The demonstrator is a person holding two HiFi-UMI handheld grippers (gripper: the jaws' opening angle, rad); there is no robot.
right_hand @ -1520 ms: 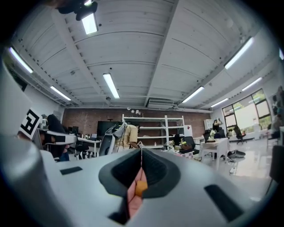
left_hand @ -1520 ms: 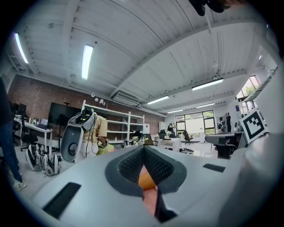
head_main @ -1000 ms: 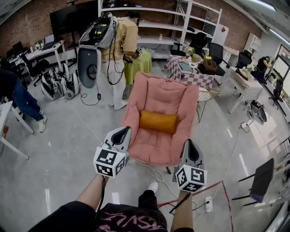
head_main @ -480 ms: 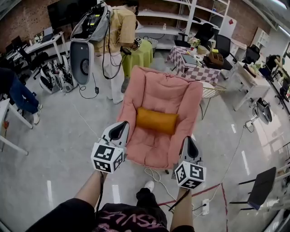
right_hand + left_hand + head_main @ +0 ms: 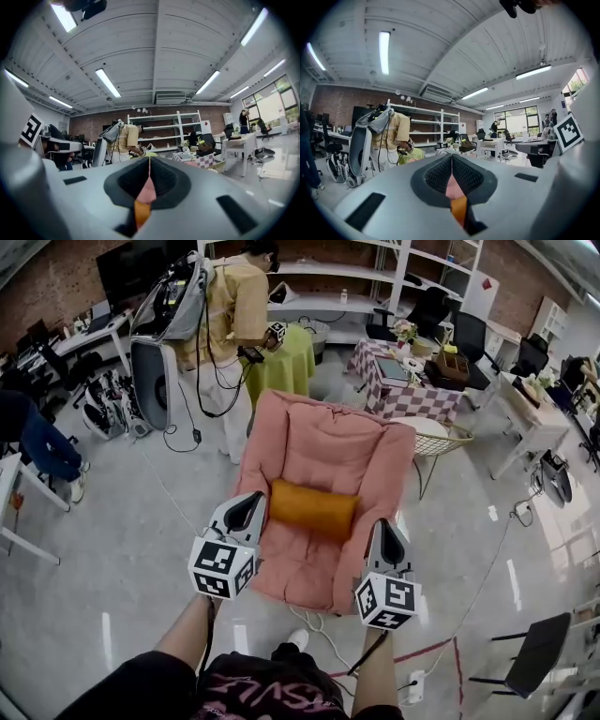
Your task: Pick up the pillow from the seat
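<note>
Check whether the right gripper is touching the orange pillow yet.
Apart. The head view shows pink chair cushion between the right gripper and the orange pillow; its jaws are shut on nothing.

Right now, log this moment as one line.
pillow: on pink chair, untouched | left gripper: shut, empty | right gripper: shut, empty

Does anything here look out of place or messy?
Nothing looks broken or spilled. The orange pillow lies slightly crooked across the pink chair, and a loose cable loops on the floor at its front.
</note>
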